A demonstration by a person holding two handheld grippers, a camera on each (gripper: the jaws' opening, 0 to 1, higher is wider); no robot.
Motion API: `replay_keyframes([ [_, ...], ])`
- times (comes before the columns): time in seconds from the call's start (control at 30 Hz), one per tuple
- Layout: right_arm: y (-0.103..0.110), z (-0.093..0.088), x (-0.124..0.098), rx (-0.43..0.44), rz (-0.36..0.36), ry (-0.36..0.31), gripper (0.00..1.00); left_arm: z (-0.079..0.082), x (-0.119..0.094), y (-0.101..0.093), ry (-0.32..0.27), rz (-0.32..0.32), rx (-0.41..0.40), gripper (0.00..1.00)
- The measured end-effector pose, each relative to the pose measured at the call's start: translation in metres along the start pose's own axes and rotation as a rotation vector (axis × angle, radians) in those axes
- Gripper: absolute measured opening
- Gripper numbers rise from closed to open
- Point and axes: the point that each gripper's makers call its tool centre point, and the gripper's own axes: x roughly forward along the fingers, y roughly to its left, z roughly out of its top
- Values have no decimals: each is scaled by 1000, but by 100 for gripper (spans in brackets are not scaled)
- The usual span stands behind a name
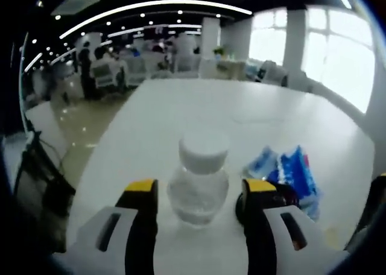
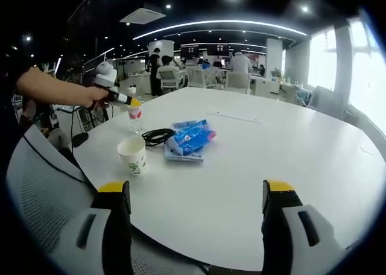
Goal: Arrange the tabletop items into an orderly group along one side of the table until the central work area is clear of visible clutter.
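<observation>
A clear plastic bottle (image 1: 198, 181) with a white cap stands on the white table (image 1: 199, 112), between the yellow-tipped jaws of my left gripper (image 1: 201, 189). The jaws are open, with a small gap on each side of the bottle. Just right of it lie blue packets (image 1: 294, 171) and a black cable (image 1: 283, 195). In the right gripper view the bottle (image 2: 135, 116), a paper cup (image 2: 132, 155), the cable (image 2: 155, 136) and the blue packets (image 2: 190, 140) sit near the table's left edge. A hand holds the left gripper (image 2: 123, 99) at the bottle. My right gripper (image 2: 196, 190) hangs open over bare table.
A grey mesh chair (image 2: 36, 190) stands at the table's near left edge. The table (image 2: 271, 148) stretches bare to the right and far side. Other tables, chairs and people (image 2: 240, 63) fill the room behind, and bright windows (image 2: 368, 70) line the right.
</observation>
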Motion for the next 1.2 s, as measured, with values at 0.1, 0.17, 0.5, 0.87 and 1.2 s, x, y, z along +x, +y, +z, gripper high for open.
replay_keyframes([
  [0.1, -1, 1, -1, 3, -3, -9, 90, -2, 2, -2, 0, 11, -18, 51],
  [0.17, -2, 2, -1, 7, -6, -11, 90, -3, 3, -4, -3, 23, -37, 51],
  [0.5, -2, 2, -1, 11, -2, -13, 89, 0, 12, 2, -15, 90, -52, 43],
  [0.87, -2, 1, -1, 9, -5, -9, 89, 0, 14, 1, 12, 0, -20, 42],
  [1.2, -2, 1, -1, 10, -3, -10, 89, -1, 15, -3, 69, -161, 79, 42],
])
